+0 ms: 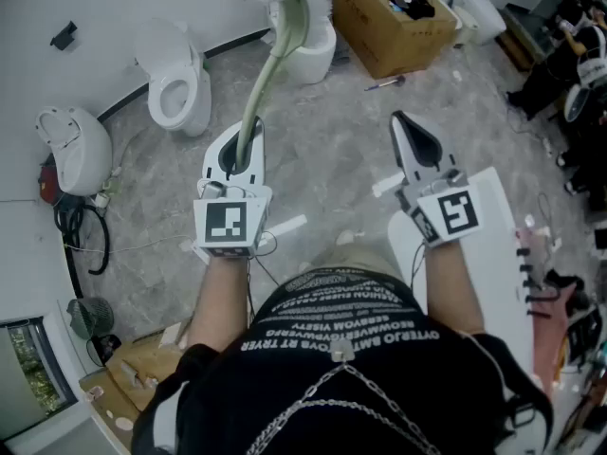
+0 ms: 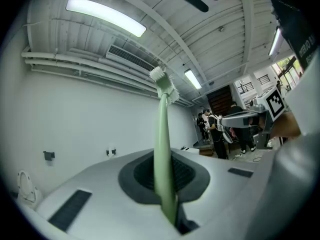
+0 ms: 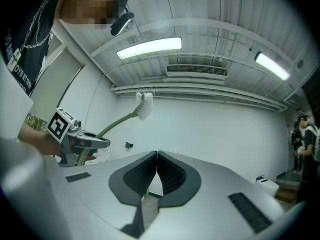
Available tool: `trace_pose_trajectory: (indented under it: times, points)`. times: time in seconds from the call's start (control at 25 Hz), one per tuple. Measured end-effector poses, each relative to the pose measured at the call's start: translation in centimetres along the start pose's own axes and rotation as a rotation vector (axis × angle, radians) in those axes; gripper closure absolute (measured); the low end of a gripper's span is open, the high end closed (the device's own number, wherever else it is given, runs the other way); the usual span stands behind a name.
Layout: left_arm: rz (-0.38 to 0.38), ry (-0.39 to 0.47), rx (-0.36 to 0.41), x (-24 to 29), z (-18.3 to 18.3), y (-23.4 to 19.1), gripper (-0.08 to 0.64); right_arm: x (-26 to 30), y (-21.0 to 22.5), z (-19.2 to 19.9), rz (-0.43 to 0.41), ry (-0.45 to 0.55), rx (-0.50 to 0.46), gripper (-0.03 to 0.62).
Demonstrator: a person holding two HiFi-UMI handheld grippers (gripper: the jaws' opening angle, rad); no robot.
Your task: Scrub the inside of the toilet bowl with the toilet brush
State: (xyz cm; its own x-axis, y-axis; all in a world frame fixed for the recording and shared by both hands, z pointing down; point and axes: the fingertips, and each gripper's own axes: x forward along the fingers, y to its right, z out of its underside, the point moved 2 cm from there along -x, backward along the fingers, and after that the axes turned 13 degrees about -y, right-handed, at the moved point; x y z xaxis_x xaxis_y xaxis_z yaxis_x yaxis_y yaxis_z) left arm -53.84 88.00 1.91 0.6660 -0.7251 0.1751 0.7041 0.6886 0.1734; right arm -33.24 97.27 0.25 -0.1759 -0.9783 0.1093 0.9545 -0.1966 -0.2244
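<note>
Left hand-held gripper clamped on toilet brush handle, bristles up; right hand-held gripper closed, empty.

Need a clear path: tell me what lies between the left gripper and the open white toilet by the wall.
Nothing: in the head view only bare grey marbled floor separates the left gripper from the open white toilet.

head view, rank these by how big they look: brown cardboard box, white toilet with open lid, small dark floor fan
1. Brown cardboard box, largest.
2. White toilet with open lid, somewhat smaller than the box.
3. Small dark floor fan, clearly smallest, though it lies nearer the camera.
</note>
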Motion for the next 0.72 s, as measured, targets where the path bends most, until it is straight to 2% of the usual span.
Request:
trace_pose_trajectory:
  times: [0.32,0.44,0.6,0.72]
  points:
    - [-0.03,0.029,0.004,2.8,-0.4,-0.7,0.558,2.4,2.0,0.3,0.01,0.013,-0.012,0.583]
    - [-0.044,0.027,0.01,5.0,-0.6,-0.7,0.558,3.6,3.6,-0.2,-0.002,0.051,0.02,0.583]
    - [-0.042,0.022,0.015,6.8,-0.2,-1.3,0.558,4.8,5.2,0.0,0.007,0.088,-0.015,0.583]
    - [-0.041,0.016,0.003,9.3,-0.4,-2.0,0.558,6.5,7.5,0.3,0.016,0.089,0.002,0.584]
